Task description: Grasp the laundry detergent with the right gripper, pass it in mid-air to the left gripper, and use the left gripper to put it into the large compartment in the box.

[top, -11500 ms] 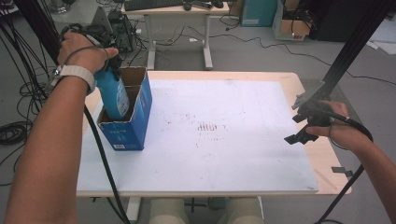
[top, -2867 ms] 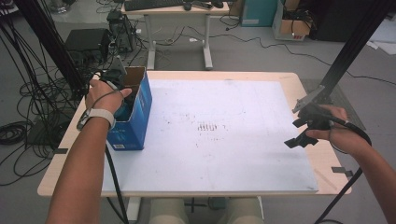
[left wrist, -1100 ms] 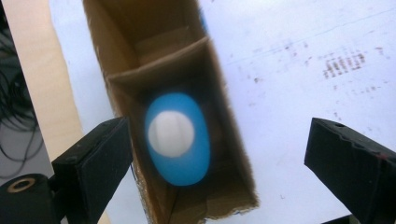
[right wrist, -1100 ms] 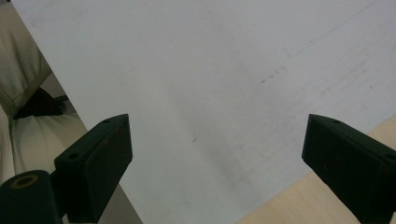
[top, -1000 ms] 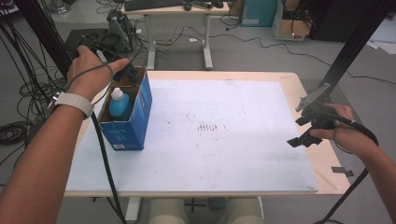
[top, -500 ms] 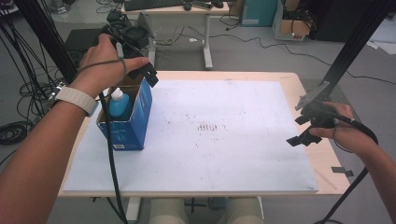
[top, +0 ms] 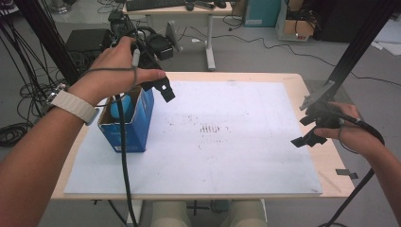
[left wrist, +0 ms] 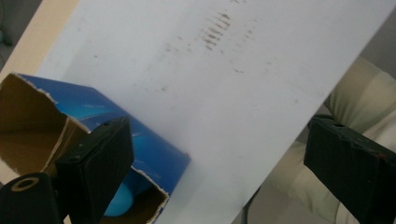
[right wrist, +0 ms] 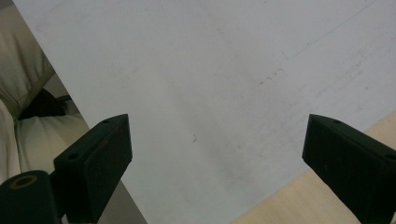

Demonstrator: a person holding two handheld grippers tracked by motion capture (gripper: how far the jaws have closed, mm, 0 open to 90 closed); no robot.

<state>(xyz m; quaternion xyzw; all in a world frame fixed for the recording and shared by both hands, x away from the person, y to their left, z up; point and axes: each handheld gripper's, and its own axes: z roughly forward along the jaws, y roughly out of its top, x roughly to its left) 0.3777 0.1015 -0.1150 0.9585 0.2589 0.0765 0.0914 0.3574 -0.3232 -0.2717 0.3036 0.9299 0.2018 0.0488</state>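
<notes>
Blue cardboard box (top: 127, 124), open at the top, stands upright at the 9 o'clock side of the white board (top: 227, 156) that covers the tabletop (top: 331, 165). Inside it a light-blue plastic bottle (top: 117, 108) sits low, its rounded top just below the torn rim, so the walls keep it upright.

Left gripper (top: 161, 87) hovers above the box's 1 o'clock corner, jaws spread wide and empty; in the left gripper view the box opening (left wrist: 32, 135) lies just behind one jaw. This height and spread suit a gripper that is clear of the box rim and holds nothing.

Right gripper (top: 309, 130) rests low at the board's 3 o'clock edge, jaws likewise spread and empty, well apart from the box, probably parked out of the working area.
</notes>
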